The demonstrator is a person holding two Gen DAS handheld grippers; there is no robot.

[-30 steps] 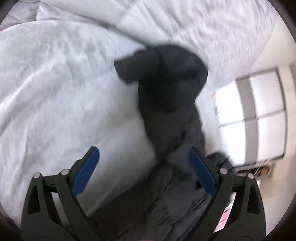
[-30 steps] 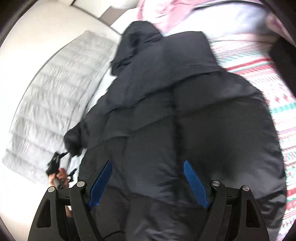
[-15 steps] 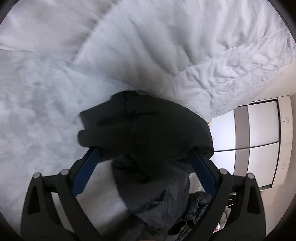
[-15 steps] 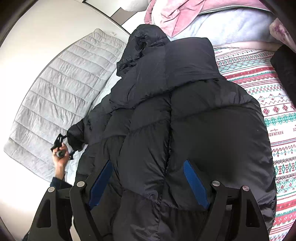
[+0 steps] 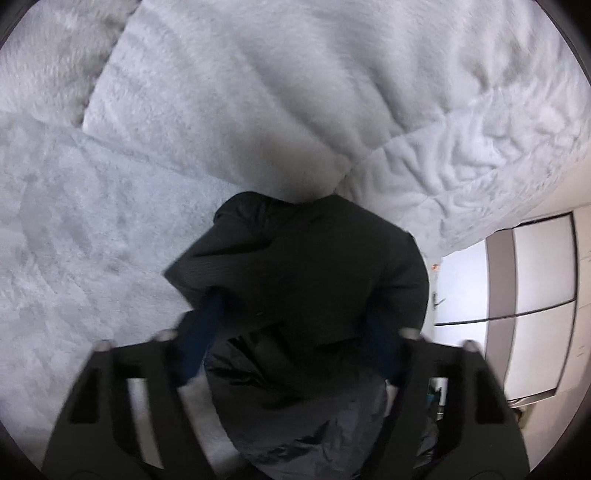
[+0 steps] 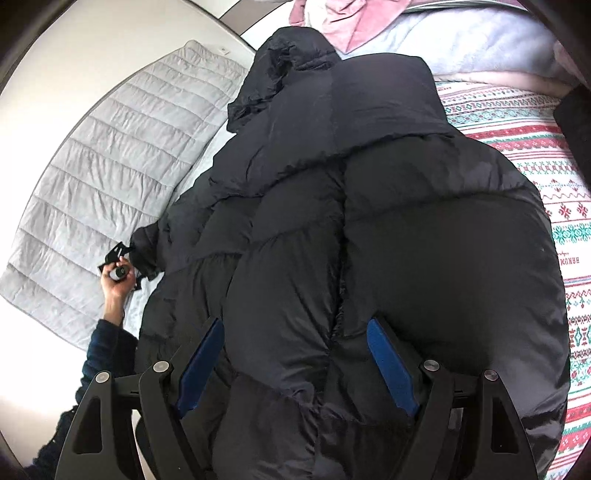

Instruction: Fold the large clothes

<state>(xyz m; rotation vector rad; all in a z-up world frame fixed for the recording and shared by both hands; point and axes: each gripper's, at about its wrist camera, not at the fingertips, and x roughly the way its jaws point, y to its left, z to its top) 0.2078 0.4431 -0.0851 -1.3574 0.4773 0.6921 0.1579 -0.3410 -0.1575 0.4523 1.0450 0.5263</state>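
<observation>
Your right gripper hangs low over the black puffer jacket, its blue-padded fingers spread wide and holding nothing; the jacket's lower front and its centre seam lie straight below the gap between them. The jacket lies spread front-up across the bed, hood pointing away from you toward the pink bedding, with the patterned blanket on its right side and the grey quilt on its left. Out at the end of the left sleeve, your left hand holds the other tool at the cuff. From the left wrist view, your left gripper has that cuff bunched between its fingers, which are blurred and partly draped by fabric; they look narrowed around it, yet you cannot tell whether they have truly clamped. The grey quilt fills the view beyond the cuff
</observation>
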